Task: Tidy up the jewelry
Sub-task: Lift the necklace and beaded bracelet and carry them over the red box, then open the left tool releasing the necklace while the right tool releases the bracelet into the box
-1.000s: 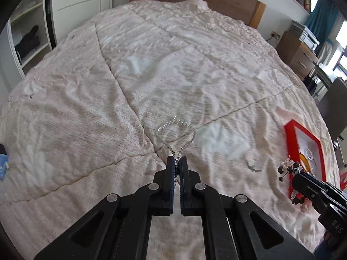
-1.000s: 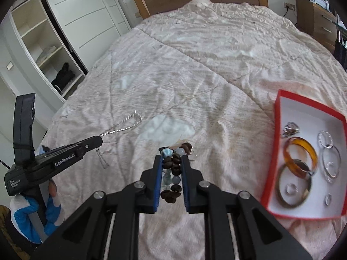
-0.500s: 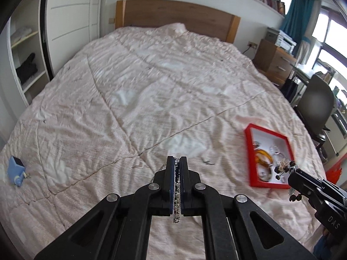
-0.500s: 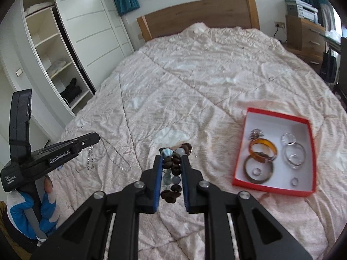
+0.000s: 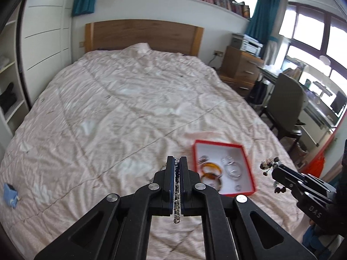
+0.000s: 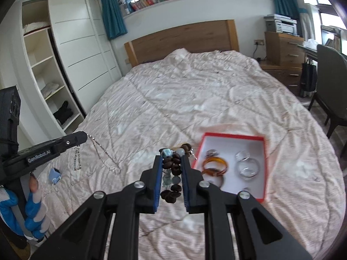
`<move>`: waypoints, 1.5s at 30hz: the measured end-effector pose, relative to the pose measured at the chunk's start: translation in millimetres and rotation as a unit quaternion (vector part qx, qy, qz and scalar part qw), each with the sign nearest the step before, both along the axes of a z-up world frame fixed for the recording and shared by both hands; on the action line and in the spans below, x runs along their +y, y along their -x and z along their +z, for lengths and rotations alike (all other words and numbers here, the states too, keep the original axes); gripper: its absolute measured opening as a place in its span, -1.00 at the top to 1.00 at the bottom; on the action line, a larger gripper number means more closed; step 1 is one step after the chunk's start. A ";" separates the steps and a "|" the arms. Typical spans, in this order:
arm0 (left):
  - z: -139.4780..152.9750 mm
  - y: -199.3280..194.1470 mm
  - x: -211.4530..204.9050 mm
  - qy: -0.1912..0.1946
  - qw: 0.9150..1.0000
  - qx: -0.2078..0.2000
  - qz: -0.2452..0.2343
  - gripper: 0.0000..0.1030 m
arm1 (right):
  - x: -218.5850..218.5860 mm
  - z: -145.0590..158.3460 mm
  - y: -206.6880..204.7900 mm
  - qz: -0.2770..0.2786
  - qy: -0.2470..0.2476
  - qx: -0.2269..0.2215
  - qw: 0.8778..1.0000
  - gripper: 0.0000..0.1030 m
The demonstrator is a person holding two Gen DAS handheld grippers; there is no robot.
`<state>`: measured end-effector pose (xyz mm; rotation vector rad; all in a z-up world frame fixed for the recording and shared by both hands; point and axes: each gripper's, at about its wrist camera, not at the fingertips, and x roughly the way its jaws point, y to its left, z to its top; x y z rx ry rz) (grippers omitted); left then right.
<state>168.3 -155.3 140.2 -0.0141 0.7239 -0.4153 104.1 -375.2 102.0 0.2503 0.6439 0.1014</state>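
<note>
Left tool (image 5: 177,162): fingers pressed together on a thin silver chain (image 5: 177,197), which runs down the slot between the pads and ends in a small clasp below them. From the right wrist view the same tool (image 6: 83,137) shows at the left edge, and the chain (image 6: 104,158) hangs off its tip in a long loop above the bedspread.
Right tool (image 6: 171,158): clamped on a beaded bracelet (image 6: 172,169) of dark brown and pale blue-grey beads; beads bunch between the pads and stick out past the tips. In the left wrist view this tool (image 5: 272,169) comes in from the right, with beads dangling at its tip.
Red box (image 6: 233,136): lies open on the bedspread, right of both tools and a little beyond them; white inside.
Box contents: amber bangles (image 6: 215,164) on the left side, clear and silver rings (image 6: 247,166) on the right side.
Bed (image 5: 121,112): pale pink quilted bedspread, wooden headboard (image 5: 141,35) at the far end.
Blue item (image 5: 9,196): small, lies on the bedspread at the near left edge; too blurred to name.
Hand (image 6: 32,208): in a blue and white glove, grips the left tool's handle.
</note>
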 end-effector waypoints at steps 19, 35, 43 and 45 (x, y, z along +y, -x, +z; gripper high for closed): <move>-73.6 -93.3 -158.5 -0.007 0.993 0.065 -0.099 0.92 | -114.0 -82.0 -85.4 -0.040 0.003 0.053 0.998 0.70; -181.7 -145.0 -208.5 -0.030 0.981 0.142 -0.125 0.92 | -156.4 -175.6 -176.1 -0.047 -0.005 0.108 0.993 0.70; -216.7 -145.8 -209.7 -0.041 0.976 0.169 -0.129 0.92 | -154.1 -206.8 -189.1 -0.048 0.007 0.141 0.989 0.68; -222.0 -146.0 -208.5 -0.042 0.976 0.174 -0.126 0.92 | -153.7 -209.4 -190.4 -0.047 0.010 0.147 0.988 0.67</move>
